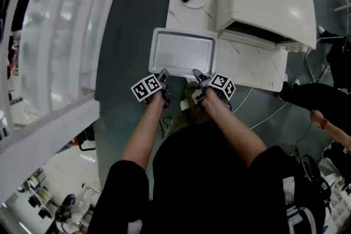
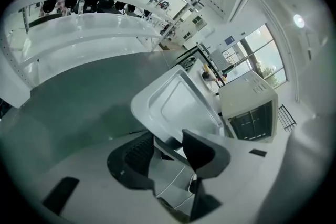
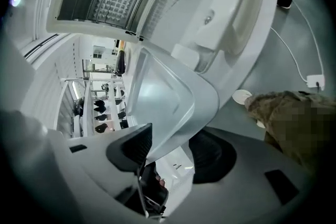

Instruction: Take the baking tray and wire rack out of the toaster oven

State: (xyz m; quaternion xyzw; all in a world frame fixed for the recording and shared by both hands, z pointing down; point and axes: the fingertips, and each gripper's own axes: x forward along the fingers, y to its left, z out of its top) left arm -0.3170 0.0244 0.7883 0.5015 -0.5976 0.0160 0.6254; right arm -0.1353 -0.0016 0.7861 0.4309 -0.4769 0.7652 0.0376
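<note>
On the counter (image 1: 247, 66), at 7 o'clock of the toaster oven (image 1: 269, 3), lies the baking tray (image 1: 184, 52). The left gripper (image 1: 163, 74) and right gripper (image 1: 197, 75) straddle its near rim, jaws apart, not pinching.

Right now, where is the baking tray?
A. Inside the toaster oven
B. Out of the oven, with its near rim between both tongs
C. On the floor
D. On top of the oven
B: the baking tray is outside the toaster oven, at the near corner of the table, and its near rim runs between the left tongs and the right tongs.
</note>
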